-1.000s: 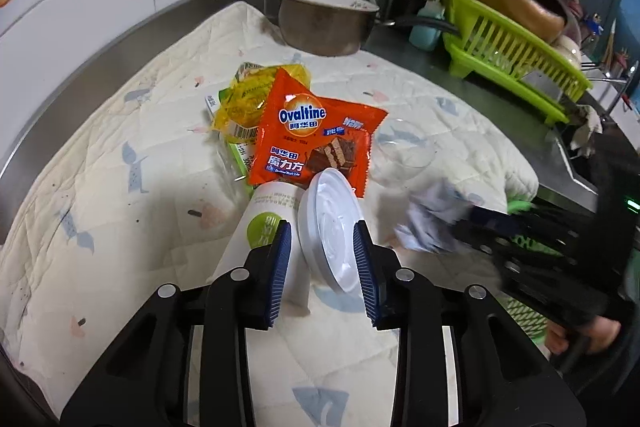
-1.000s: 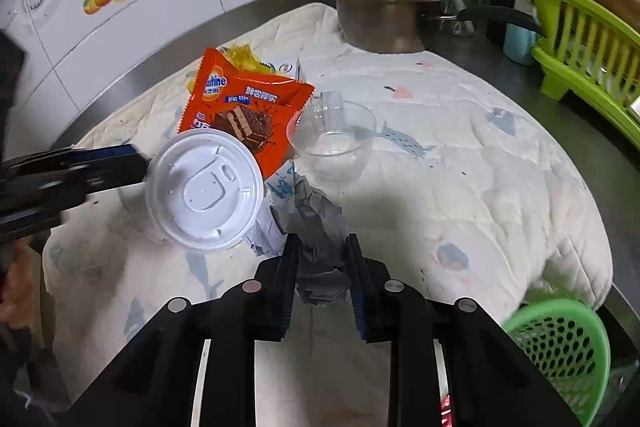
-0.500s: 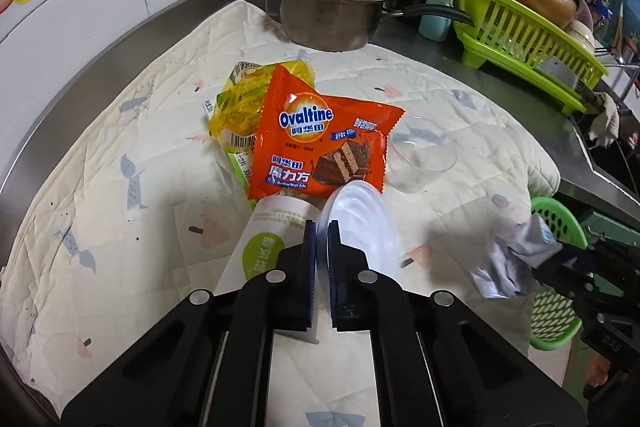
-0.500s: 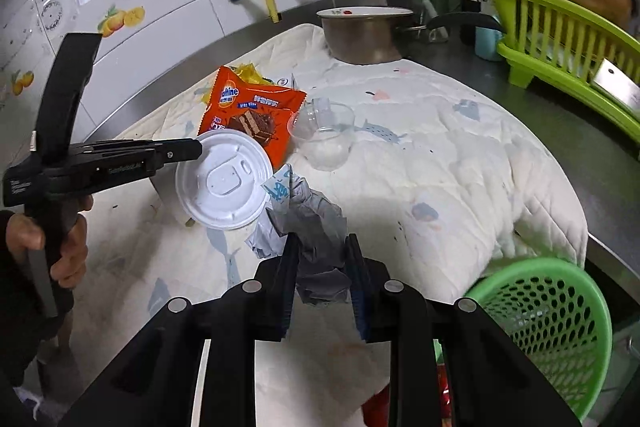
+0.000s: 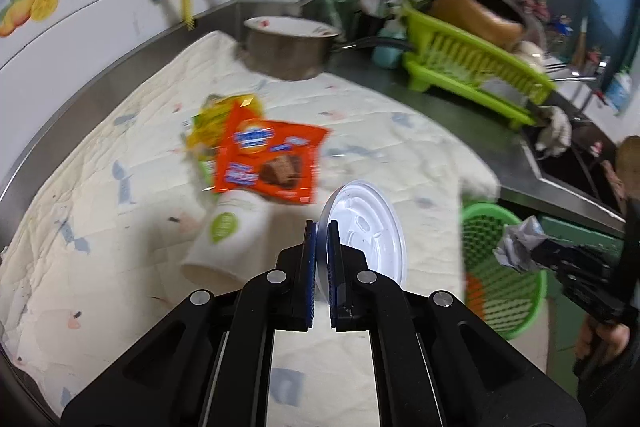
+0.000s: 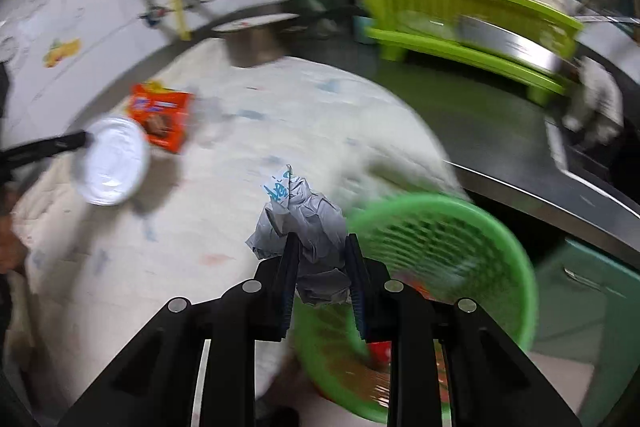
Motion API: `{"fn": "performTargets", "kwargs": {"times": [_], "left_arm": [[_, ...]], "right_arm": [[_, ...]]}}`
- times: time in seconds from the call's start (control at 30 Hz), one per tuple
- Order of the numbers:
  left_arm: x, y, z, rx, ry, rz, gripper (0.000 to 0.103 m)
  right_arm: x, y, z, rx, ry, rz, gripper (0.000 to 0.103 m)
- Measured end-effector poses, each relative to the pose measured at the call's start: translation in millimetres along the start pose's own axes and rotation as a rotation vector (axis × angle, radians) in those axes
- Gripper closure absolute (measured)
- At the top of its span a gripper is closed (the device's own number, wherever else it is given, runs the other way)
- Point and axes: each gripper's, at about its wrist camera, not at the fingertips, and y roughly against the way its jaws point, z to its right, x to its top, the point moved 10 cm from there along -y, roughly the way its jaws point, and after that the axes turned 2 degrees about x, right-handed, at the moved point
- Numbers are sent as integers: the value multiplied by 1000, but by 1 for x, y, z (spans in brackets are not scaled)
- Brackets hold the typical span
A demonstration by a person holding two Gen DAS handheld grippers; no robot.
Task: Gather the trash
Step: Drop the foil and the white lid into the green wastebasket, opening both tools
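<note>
Two grippers are at work, and we see both holding trash. Our left gripper (image 5: 321, 239) has its blue pads pinched tight on the rim of a white plastic lid (image 5: 366, 227), which stands on edge between them, lifted clear of the cup it belonged to. That paper cup (image 5: 228, 239) lies on its side on the quilted cloth (image 5: 100, 187), just left of the fingers, its open mouth toward us. Beyond the cup lies an orange snack wrapper (image 5: 268, 159), overlapping a yellow wrapper (image 5: 218, 119) behind it.

Our right gripper (image 6: 322, 259) is clamped on a crumpled grey paper wad (image 6: 304, 223) with a bit of blue print on top; the wad bulges out above and below the narrow gap between the jaws. It hangs near the cloth's edge, just left of the green mesh basket (image 6: 460, 243), which sits below the counter's edge (something red shows at its bottom, too blurred to name). From the left wrist view the same wad appears in front of that basket's rim.

Farther back on the steel counter (image 5: 400, 87) stand a metal pot (image 5: 286, 47) and a lime-green dish rack (image 5: 476, 71) holding an upturned dark pan. Both views are smeared, so finer print on the wrappers cannot be read.
</note>
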Motion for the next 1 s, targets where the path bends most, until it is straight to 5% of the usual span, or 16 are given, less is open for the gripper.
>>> {"fn": "performTargets", "kwargs": {"times": [0.23,0.33,0.53,0.67,1.0], "left_arm": [[1,0,74,-119,-66,-5,99],[-2,-4,109,-169,-104,-16,99],[-14,-20,174,-235,-184,-60,99],[-29,-39,204,-255,-220,-117,99],[-64,-80,243,-272,-251,-219,98]], "right_arm": [[-31,12,62,-103,-89,-36,73],[-39,20,75,-122,-120,-32,61],[-48,46,88,-138,-163,5,55],[-51,68,95,-139,-196,46,47],[-62,103,99,-139,-226,93,47]]}}
